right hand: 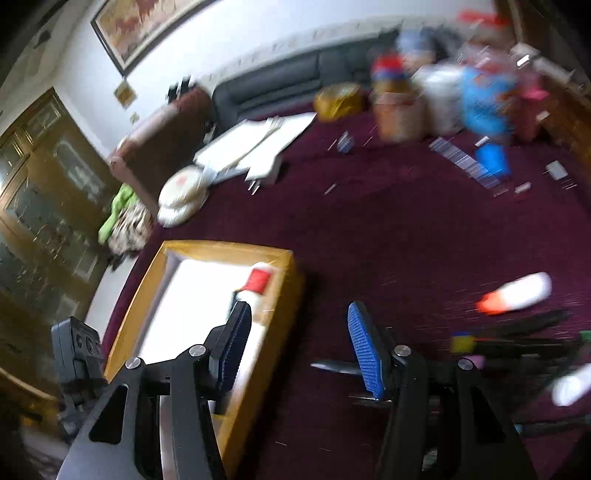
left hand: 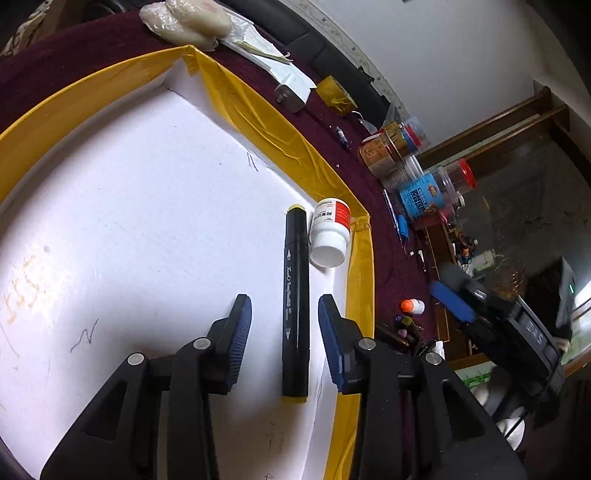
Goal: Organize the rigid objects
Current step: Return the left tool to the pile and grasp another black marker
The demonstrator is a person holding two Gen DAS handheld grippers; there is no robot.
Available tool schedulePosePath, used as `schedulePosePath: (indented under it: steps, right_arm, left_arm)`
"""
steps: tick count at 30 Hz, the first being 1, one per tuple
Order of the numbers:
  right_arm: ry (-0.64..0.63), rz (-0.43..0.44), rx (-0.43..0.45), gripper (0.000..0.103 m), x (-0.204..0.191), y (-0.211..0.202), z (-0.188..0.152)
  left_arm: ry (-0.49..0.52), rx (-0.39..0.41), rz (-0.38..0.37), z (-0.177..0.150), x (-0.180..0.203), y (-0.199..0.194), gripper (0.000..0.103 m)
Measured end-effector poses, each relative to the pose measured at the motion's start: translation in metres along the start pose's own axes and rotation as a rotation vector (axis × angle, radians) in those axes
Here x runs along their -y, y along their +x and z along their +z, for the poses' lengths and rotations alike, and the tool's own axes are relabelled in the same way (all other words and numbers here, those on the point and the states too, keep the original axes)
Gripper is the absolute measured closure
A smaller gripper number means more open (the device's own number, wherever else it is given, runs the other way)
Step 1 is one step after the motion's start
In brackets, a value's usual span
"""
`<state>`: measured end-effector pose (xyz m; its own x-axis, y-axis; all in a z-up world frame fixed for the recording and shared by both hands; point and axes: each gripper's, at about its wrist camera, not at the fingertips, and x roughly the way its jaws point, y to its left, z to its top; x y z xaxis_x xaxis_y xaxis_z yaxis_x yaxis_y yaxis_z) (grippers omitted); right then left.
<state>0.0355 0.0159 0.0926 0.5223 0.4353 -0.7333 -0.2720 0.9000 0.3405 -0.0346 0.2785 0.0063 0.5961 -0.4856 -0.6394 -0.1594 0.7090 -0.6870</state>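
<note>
A white box with yellow taped walls (left hand: 258, 107) lies on a maroon cloth. In it a black marker with yellow ends (left hand: 295, 306) lies next to a small white bottle with a red label (left hand: 330, 230) in the right corner. My left gripper (left hand: 284, 317) is open over the box, its pads either side of the marker, not touching it. My right gripper (right hand: 299, 339) is open and empty above the cloth, just right of the box (right hand: 280, 317). The right wrist view is blurred. A white bottle with an orange cap (right hand: 517, 293) and dark markers (right hand: 517, 343) lie to its right.
Plastic jars (left hand: 417, 173) stand at the cloth's far side, with pens (left hand: 395, 218), a yellow tape roll (left hand: 336, 96), papers (left hand: 266, 55) and a plastic bag (left hand: 184, 18). The orange-capped bottle (left hand: 413, 306) lies outside the box. A dark sofa (right hand: 273, 88) lies beyond.
</note>
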Motion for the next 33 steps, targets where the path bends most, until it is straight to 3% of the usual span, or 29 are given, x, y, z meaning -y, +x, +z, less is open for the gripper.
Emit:
schedulePosePath:
  steps: [2, 4, 6, 7, 11, 17, 22, 28, 30, 31, 32, 33]
  right_arm:
    - [-0.025, -0.100, 0.121, 0.050, 0.018, -0.038, -0.006]
    - [-0.039, -0.197, 0.229, 0.022, 0.036, -0.066, -0.013]
    - [-0.008, -0.270, 0.344, 0.010, 0.068, -0.092, -0.026]
    - [0.034, -0.290, 0.337, 0.010, 0.089, -0.096, -0.028]
    - [0.292, -0.221, 0.258, 0.011, 0.170, -0.095, -0.046]
    - [0.474, -0.232, 0.338, 0.011, 0.240, -0.105, -0.089]
    - [0.535, -0.194, 0.376, 0.011, 0.264, -0.114, -0.109]
    - [0.437, -0.185, 0.401, 0.011, 0.244, -0.117, -0.106]
    - [0.409, -0.180, 0.395, 0.011, 0.239, -0.115, -0.103]
    - [0.412, -0.174, 0.390, 0.011, 0.239, -0.113, -0.103]
    - [0.425, -0.171, 0.384, 0.011, 0.242, -0.111, -0.103]
    - [0.437, -0.166, 0.380, 0.011, 0.244, -0.111, -0.104]
  left_arm:
    - [0.036, 0.017, -0.005, 0.000, 0.009, -0.005, 0.067]
    - [0.107, 0.067, -0.019, -0.004, 0.031, -0.021, 0.063]
    - [0.190, 0.108, -0.024, -0.013, 0.059, -0.035, 0.050]
    - [0.228, 0.118, -0.021, -0.018, 0.072, -0.038, 0.044]
    - [0.409, 0.076, 0.008, -0.046, 0.131, -0.023, 0.044]
    - [0.535, -0.051, 0.075, -0.086, 0.172, 0.033, 0.044]
    - [0.724, -0.105, 0.155, -0.119, 0.208, 0.073, 0.044]
    - [0.778, -0.159, 0.232, -0.138, 0.216, 0.115, 0.044]
    - [0.824, -0.145, 0.274, -0.144, 0.217, 0.125, 0.054]
    - [0.849, -0.134, 0.295, -0.147, 0.218, 0.127, 0.076]
    - [0.861, -0.131, 0.303, -0.149, 0.217, 0.129, 0.081]
    - [0.865, -0.118, 0.303, -0.151, 0.216, 0.125, 0.092]
